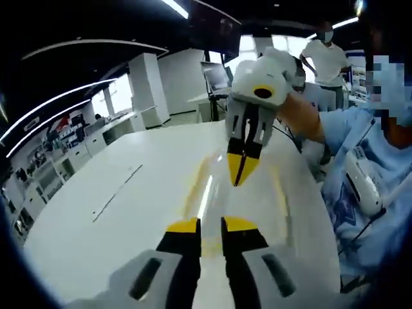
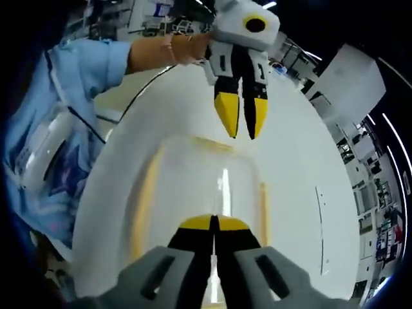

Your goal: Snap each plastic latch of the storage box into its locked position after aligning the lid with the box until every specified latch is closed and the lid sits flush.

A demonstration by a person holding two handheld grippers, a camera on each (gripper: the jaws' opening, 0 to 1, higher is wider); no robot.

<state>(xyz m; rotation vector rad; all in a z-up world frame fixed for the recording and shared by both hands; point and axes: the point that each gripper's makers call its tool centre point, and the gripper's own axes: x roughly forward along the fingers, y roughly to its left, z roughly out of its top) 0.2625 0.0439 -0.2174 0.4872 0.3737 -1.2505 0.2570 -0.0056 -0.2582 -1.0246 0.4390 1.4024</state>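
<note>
Closest, our right gripper [image 2: 214, 223] is pinched empty, our left gripper [image 1: 210, 225] slightly parted; ahead, the clear, yellow-latched plastic storage box [image 2: 193, 187] looks light, slippery: press latches.

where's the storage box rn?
On the white table, between the two grippers: right gripper at its near edge, left gripper at the far edge of the storage box.

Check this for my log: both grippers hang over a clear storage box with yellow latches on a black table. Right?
Not quite: the table is white, not black, as the right gripper view shows. The rest holds: the left gripper and right gripper hang over the clear storage box with yellow latches.
</note>
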